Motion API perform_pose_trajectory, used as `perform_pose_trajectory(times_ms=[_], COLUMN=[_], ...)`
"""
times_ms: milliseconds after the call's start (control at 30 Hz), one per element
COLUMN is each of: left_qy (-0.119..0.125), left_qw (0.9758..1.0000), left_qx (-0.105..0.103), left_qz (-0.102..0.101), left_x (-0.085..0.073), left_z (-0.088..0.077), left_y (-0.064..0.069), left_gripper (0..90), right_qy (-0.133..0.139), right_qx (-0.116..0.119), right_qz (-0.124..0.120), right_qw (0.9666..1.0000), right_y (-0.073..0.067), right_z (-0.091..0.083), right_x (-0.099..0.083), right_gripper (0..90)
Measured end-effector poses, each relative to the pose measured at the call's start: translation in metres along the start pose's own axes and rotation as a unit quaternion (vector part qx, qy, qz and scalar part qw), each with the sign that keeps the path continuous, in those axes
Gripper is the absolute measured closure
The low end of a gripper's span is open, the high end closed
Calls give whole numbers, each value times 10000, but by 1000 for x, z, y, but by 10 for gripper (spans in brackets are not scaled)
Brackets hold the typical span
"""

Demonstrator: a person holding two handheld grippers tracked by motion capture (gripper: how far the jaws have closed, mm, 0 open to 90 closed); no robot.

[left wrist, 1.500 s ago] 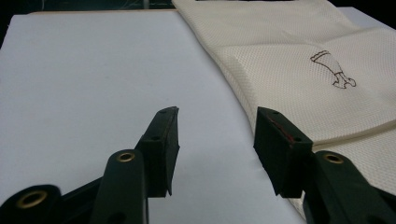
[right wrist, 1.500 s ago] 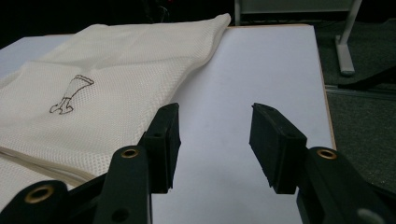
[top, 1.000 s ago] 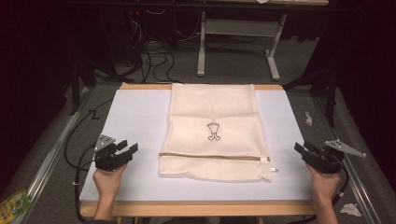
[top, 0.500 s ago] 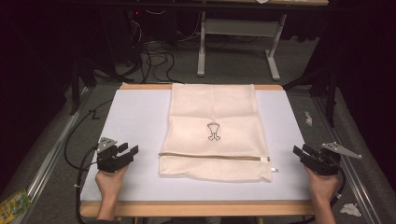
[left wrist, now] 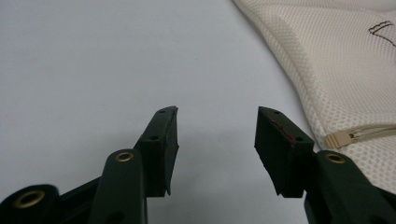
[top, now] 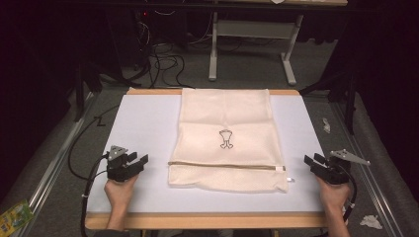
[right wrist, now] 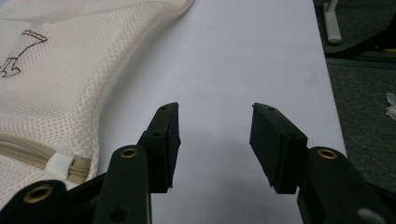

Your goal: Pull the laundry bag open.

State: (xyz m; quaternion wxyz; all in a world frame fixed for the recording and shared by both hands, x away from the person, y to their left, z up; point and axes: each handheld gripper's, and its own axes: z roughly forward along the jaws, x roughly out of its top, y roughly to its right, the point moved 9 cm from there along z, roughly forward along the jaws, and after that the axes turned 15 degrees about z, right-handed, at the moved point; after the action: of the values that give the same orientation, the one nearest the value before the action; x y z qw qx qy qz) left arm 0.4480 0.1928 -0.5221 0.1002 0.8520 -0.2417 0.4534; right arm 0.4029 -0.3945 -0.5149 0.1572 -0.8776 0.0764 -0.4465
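At the centre of the desk [top: 143, 128] lies a flat mesh laundry bag [top: 225, 143]: light, limp, snag-prone. Grip its zipper [top: 227, 166] edge. Both hand-held grippers, left [top: 133, 165] and right [top: 316, 165], stand open, empty.

- One cream mesh laundry bag [top: 226, 139], flat and rectangular, with one small dark printed emblem [top: 226, 139] at its middle.
- One tan zipper [top: 227, 166] across the bag.
- Two black two-jaw hand-held grippers: the left hand-held gripper [top: 137, 162] and the right hand-held gripper [top: 313, 161].
- Two hands: the left hand [top: 119, 190] and the right hand [top: 331, 194].
- One white-topped table [top: 143, 126] with wooden edges.
- Two crumpled white scraps on the floor: one [top: 325, 124] beside the table's right edge, one [top: 370, 221] near its front right corner.
- One yellow-green packet [top: 15, 216] on the floor at left.
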Motion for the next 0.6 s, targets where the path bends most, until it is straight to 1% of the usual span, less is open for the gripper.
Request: perform_pose_trajectory(times_ms=[133, 200, 333, 367, 433, 600], left_qy=[-21, -40, -93, -75, -58, -76], left_qw=[10000, 10000, 9999, 9999, 9999, 9998], left_qx=[19, 20, 59, 68, 78, 146], left_qz=[16, 23, 39, 11, -33, -74], left_x=[-1, -2, -4, -4, -4, -6], left_z=[5, 7, 11, 11, 12, 15], left_y=[1, 1, 0, -1, -3, -6], left_gripper=[492, 493, 492, 492, 492, 492], right_qy=[-49, -60, -93, -99, -117, -91], right_qx=[-35, -60, -65, -60, -77, -63], right_qz=[-28, -104, -68, -85, -44, -20], right_qw=[10000, 9999, 9999, 9999, 9999, 9999], right_y=[-1, -1, -2, -2, -1, -1], right_z=[5, 7, 9, 10, 11, 11], right_x=[-2, -2, -3, -3, -4, -3], right_gripper=[534, 534, 534, 534, 533, 533])
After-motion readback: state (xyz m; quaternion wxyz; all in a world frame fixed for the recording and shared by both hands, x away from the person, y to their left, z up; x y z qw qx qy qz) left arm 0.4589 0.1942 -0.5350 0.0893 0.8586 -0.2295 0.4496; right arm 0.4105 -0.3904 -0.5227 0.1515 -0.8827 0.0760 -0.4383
